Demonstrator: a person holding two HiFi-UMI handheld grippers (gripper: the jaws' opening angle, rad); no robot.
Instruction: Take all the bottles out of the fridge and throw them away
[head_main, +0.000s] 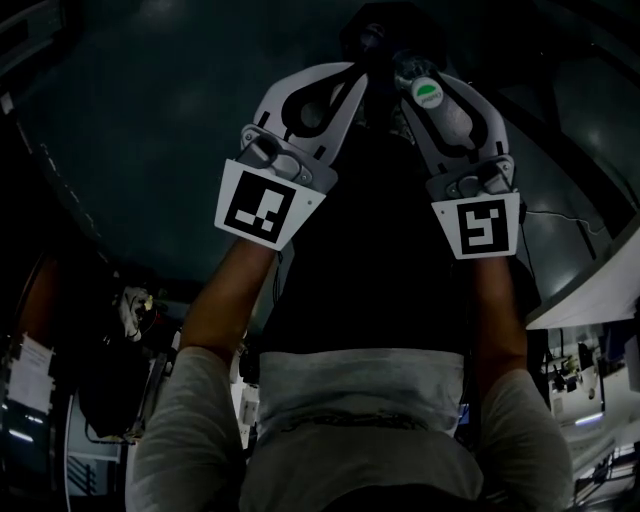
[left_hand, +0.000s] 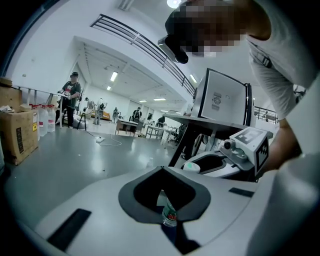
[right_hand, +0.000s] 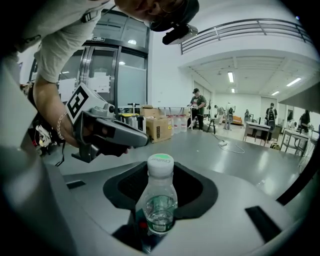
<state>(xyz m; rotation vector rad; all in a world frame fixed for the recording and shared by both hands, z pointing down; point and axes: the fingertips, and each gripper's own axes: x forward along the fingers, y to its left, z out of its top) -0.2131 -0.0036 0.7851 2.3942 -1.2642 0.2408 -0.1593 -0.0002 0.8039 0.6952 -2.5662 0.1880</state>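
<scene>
Two plastic bottles were held, one per claw. The right claw (right_hand: 156, 227) clamped a clear water bottle (right_hand: 160, 202) whose white cap (right_hand: 160, 164) bore unreadable green print. The left claw (left_hand: 170, 226) gripped a red-and-green-labelled bottle (left_hand: 169, 214).

Little here can be read. The white cap (right_hand: 160, 162) of the clear bottle (right_hand: 159, 207) carries a green patch with lettering too small to make out. The smaller bottle (left_hand: 169, 214) wears a red-and-green label, its print illegible. Square black-and-white code markers (patterns, not letters) face up from the left-hand cube (head_main: 268, 205) and the right-hand cube (head_main: 482, 226). A cardboard box (left_hand: 17, 135) bears a dark label, also unreadable.
</scene>
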